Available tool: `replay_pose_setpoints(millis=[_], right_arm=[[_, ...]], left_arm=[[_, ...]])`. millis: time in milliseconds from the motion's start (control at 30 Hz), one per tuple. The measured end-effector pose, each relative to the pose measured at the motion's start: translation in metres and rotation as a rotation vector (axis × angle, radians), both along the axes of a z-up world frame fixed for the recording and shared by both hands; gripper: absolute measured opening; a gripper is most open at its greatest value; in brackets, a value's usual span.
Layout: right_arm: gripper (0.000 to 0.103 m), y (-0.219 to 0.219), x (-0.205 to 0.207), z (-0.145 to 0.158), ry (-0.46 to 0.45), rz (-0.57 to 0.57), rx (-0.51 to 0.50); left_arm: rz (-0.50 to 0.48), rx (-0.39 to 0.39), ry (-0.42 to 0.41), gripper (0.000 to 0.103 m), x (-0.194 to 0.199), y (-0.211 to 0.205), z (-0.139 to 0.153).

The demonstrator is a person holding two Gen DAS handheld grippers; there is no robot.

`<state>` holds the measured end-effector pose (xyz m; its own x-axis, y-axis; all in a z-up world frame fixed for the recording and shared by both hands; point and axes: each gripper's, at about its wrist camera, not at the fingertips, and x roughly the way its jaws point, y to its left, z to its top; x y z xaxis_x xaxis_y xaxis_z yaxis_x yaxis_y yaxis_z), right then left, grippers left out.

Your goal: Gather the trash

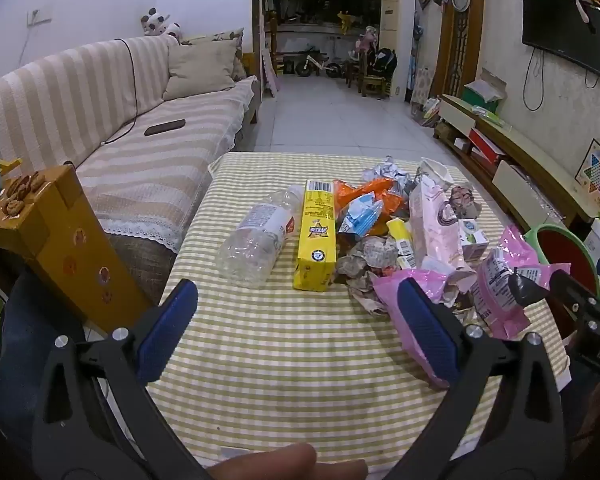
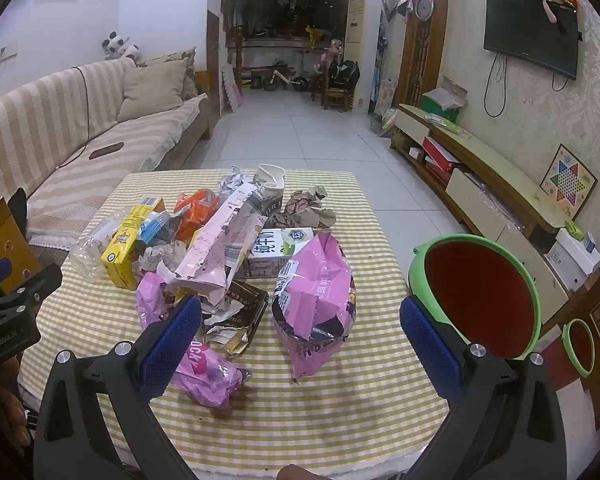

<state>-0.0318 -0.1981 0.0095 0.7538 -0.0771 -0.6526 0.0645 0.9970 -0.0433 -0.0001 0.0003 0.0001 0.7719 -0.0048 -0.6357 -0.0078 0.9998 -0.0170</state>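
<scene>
trash [image 2: 236, 264] lies heaped mid-table on the checked cloth [image 2: 340, 408], both the left gripper [image 1: 300, 332] and right gripper [image 2: 300, 344] gaping wide and empty, and the loose pink wrapper [image 2: 314, 300] perhaps slips toward the green bin [image 2: 476, 292].

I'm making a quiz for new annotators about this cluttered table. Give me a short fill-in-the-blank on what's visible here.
1. The clear plastic bottle lies on its ____.
2. The box next to the bottle is ____ in colour.
3. The green bin beside the table is ____ inside.
4. Both the left gripper and the right gripper have their jaws ____.

Missing words: side; yellow; red; open
</scene>
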Motion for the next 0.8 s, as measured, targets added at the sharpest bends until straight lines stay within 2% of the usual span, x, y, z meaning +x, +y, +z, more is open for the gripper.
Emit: replay_pose_setpoints(millis=[800], right_arm=[[0.096, 0.0001, -0.0003, 0.0004, -0.005, -0.001, -0.006]], left_arm=[[0.004, 0.011, 0.027, 0.098, 0.0021, 0.0051, -0.0034]])
